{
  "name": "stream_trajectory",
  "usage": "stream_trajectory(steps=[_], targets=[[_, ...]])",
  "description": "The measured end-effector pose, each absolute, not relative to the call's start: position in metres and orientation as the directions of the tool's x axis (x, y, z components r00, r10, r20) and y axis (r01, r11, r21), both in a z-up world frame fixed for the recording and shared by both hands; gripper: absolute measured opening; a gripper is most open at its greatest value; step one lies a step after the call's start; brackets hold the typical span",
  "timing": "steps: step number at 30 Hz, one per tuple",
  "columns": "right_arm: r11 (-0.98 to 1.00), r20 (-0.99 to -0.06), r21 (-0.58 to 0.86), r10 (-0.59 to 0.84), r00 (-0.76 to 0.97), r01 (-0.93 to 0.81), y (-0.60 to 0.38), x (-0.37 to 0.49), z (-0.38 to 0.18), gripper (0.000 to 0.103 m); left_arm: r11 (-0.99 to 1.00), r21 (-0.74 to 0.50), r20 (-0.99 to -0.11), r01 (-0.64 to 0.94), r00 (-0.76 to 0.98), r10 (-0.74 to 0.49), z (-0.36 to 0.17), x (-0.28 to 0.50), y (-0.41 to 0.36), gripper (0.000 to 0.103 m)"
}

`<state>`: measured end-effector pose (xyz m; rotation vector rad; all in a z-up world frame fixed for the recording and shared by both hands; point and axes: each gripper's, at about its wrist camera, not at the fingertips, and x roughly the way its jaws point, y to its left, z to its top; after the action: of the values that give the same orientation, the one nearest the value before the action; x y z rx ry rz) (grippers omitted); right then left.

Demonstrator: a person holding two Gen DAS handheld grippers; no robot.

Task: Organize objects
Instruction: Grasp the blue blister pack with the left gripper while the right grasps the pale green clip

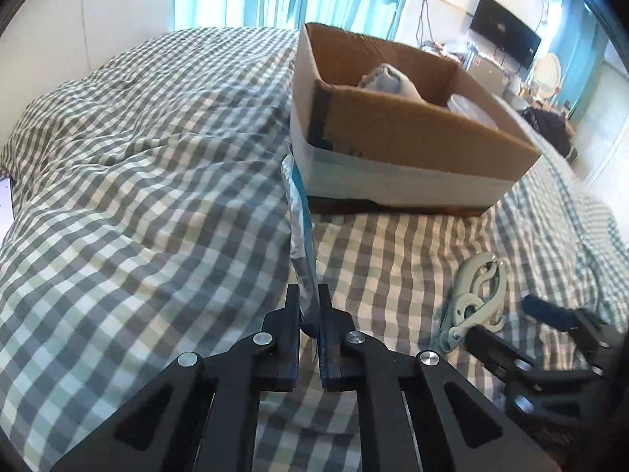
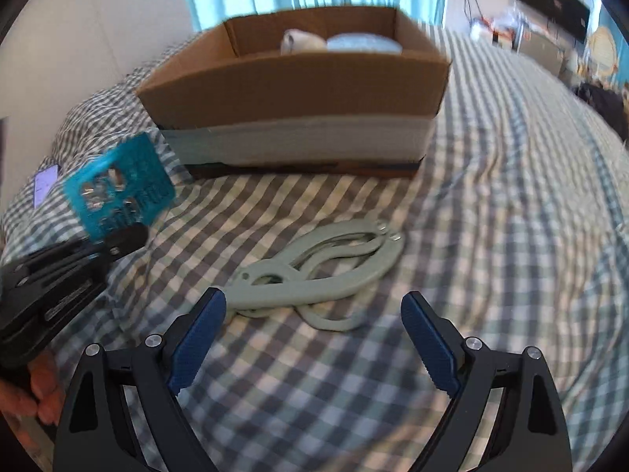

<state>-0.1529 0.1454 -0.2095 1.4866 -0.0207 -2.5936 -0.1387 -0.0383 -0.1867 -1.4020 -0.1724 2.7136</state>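
My left gripper point(image 1: 308, 295) is shut on a thin teal blister pack point(image 1: 300, 232), held edge-on above the bed; it shows face-on in the right wrist view point(image 2: 120, 188), with the left gripper point(image 2: 125, 238) below it. My right gripper point(image 2: 314, 303) is open, just short of a pale green multi-opener tool point(image 2: 314, 271) lying on the checked bedspread; the tool point(image 1: 477, 295) and the right gripper point(image 1: 507, 316) also show in the left wrist view. An open cardboard box point(image 1: 412, 133) point(image 2: 295, 90) stands beyond, holding a rolled cloth point(image 1: 387, 78) and a clear lid point(image 1: 473, 112).
The checked bedspread point(image 1: 137, 177) is rumpled, rising at the left. A phone point(image 2: 45, 185) lies at the bed's left edge. Windows, a wall TV point(image 1: 505, 35) and cluttered furniture lie beyond the bed to the right.
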Motion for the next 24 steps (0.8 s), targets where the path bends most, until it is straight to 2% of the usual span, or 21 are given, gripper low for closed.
stream_trajectory(steps=[8,10,11,12,17,24], targets=[[-0.983,-0.888,0.166,-0.182,-0.421,0.075,0.136,-0.188,-0.226,0.091,-0.986,-0.168,-0.799,-0.017,-0.584,0.146,-0.185,-0.143,-0.053,0.007],[-0.986,-0.888,0.145,-0.169,-0.428,0.087,0.133,-0.192,-0.231,0.089,-0.988,-0.155,-0.806,-0.018,-0.576,0.137,-0.187,-0.146,-0.052,0.007],[-0.987,-0.881,0.12,-0.155,-0.448,0.106,0.13,-0.191,-0.231,0.079,-0.989,-0.145,-0.81,-0.02,-0.572,0.13,-0.188,-0.146,-0.049,0.007],[-0.988,-0.873,0.087,-0.137,-0.468,0.127,0.128,-0.188,-0.23,0.077,-0.991,-0.132,-0.814,-0.023,-0.567,0.122,-0.19,-0.146,-0.046,0.007],[-0.971,-0.861,0.042,-0.155,-0.484,0.236,0.125,-0.178,-0.225,0.074,-0.993,-0.112,-0.818,-0.036,-0.565,0.113,-0.184,-0.142,-0.036,0.007],[-0.971,-0.825,0.03,-0.159,-0.543,0.238,0.142,-0.153,-0.198,0.074,-0.99,-0.13,-0.795,-0.054,-0.591,0.137,-0.157,-0.123,-0.026,0.007]])
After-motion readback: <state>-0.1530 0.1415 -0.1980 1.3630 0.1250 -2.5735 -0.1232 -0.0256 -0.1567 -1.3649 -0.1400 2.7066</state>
